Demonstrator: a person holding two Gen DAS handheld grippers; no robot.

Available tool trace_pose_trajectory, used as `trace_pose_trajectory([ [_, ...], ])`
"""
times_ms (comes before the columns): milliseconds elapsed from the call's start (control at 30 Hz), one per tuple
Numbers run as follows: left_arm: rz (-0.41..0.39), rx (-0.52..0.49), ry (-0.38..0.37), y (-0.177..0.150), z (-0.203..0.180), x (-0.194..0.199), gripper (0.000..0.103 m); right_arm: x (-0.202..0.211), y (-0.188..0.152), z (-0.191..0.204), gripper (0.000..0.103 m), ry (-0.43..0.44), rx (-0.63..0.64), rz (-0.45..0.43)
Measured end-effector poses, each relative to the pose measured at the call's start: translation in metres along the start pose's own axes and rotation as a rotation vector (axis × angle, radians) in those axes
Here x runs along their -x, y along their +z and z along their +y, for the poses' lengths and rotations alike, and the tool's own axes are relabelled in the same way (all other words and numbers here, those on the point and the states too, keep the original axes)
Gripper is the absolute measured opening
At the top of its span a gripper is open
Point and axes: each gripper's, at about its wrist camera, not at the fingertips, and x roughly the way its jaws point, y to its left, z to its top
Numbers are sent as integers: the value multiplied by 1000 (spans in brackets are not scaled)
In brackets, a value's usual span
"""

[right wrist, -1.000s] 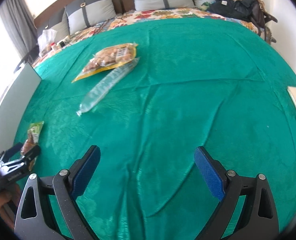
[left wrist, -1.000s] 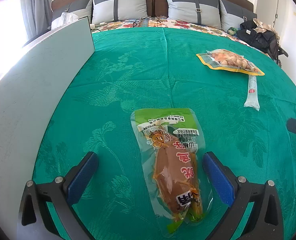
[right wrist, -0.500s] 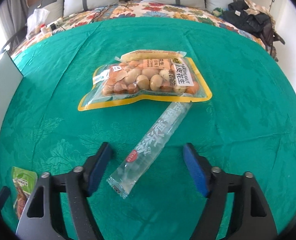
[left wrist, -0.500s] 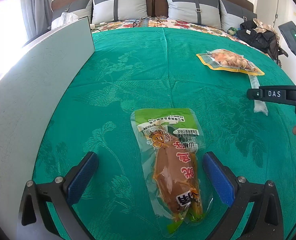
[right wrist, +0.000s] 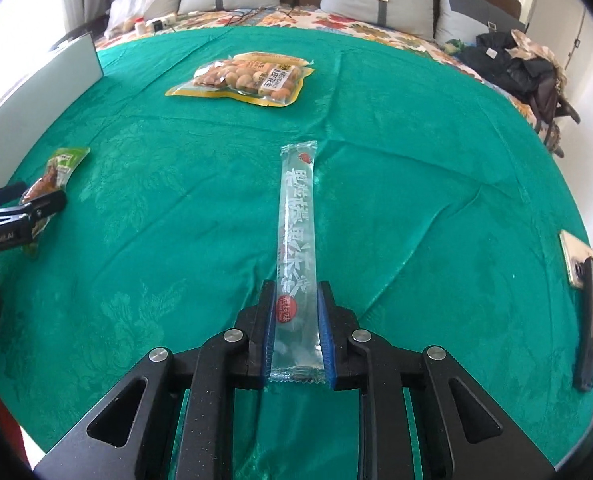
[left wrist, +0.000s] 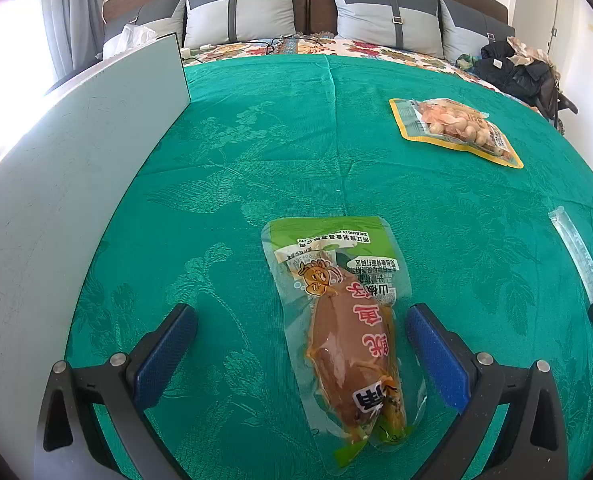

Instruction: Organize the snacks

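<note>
While the left gripper is keeping its place with its jaws wide apart on either side of the green-topped sausage packet, without touching it, the right gripper is no longer over bare cloth as a second ago. Its jaws have just been closing and are now clamping the near end of the long clear snack stick, which is pointing away across the green bedspread. The yellow-edged peanut bag is lying well beyond the stick, no longer touching it.
</note>
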Motion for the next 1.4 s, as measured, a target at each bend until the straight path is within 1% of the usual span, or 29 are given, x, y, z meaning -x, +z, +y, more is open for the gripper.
trace_pose_trajectory([
  [33,0,0,0,0,0,0,103,0,-2,-1,31,-1,-17,-15],
  [67,0,0,0,0,0,0,103,-2,-1,-2,51,-1,-33,-21],
  [100,0,0,0,0,0,0,103,-4,1,-3,66,-9,-44,-22],
  [133,0,0,0,0,0,0,103,-6,4,-3,68,-15,-56,-29],
  [200,0,0,0,0,0,0,103,-10,6,-4,76,17,-68,-27],
  [267,0,0,0,0,0,0,103,-11,5,-2,78,6,-49,-44],
  [467,0,0,0,0,0,0,103,-13,0,-4,85,13,-55,-69],
  [800,0,0,0,0,0,0,103,-15,0,-5,91,23,-53,-66],
  [1400,-1,0,-1,0,0,0,103,-15,1,-4,93,24,-51,-65],
])
